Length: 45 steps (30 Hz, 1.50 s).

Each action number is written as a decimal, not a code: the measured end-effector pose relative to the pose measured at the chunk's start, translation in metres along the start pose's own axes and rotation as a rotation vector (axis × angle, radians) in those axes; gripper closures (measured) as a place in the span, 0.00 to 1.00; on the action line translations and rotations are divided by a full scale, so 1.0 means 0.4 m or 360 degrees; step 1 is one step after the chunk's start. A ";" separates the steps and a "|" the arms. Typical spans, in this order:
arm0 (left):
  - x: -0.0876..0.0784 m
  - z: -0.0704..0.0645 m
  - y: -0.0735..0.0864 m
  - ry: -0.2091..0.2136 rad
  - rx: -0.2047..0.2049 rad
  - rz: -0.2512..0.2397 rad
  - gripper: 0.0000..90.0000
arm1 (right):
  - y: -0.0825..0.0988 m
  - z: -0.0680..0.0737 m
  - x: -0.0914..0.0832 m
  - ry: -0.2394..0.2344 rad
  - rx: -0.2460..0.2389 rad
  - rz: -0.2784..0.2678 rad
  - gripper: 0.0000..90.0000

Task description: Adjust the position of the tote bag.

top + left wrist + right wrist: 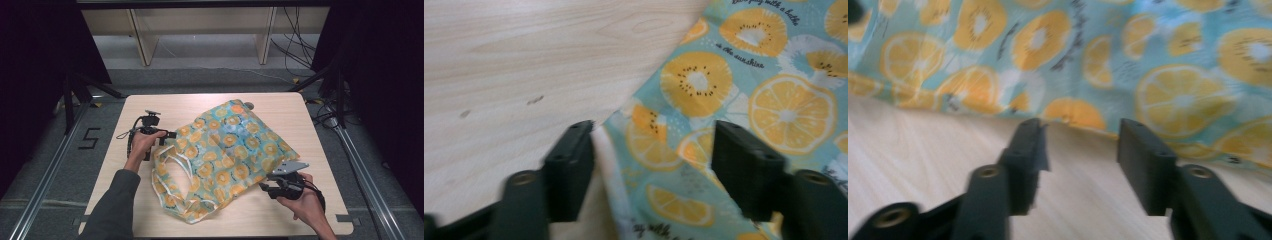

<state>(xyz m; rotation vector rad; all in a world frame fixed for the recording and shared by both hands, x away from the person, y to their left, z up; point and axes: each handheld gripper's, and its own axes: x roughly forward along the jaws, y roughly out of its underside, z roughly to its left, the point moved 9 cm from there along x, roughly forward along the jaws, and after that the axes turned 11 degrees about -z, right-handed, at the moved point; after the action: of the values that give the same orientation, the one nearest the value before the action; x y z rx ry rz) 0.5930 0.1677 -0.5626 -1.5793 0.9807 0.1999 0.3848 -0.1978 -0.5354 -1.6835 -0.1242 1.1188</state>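
Note:
A teal cloth bag [230, 150] printed with orange and kiwi slices lies crumpled across the wooden table [150, 107], its white-edged handles [172, 165] trailing toward the front left. My left gripper [170, 135] is at the bag's left edge. In the left gripper view its jaws stand apart over a corner of the bag [744, 85]; the left gripper [654, 150] is open, and the cloth lies loose between the pads. My right gripper [264, 187] is at the bag's front right edge. In the right gripper view the right gripper [1080, 145] is open, with bare table between its jaws and the bag's hem [1073, 55] just ahead.
A small grey object [248, 105] peeks out at the bag's far edge. Metal floor rails [45, 185] run along both sides of the table. Cables [300, 50] and wooden shelf legs [142, 40] lie beyond the far edge.

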 end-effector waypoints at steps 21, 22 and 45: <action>-0.123 -0.100 0.100 0.0218 0.0453 -0.0012 0.99 | 0.008 -0.191 0.115 0.0234 -0.0031 0.0163 0.97; -0.130 -0.124 0.121 0.0250 0.0489 0.0006 0.99 | 0.001 -0.203 0.118 0.0229 -0.0037 0.0182 0.97; -0.219 -0.367 0.291 0.0551 0.0528 -0.0123 0.99 | -0.159 -0.405 0.172 0.0372 -0.0007 0.0048 0.90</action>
<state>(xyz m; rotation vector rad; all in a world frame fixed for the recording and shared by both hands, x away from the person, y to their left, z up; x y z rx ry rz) 0.4026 0.0869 -0.5529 -1.3638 1.1489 -0.2874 0.5659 -0.2439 -0.5266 -1.8116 0.0473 0.9360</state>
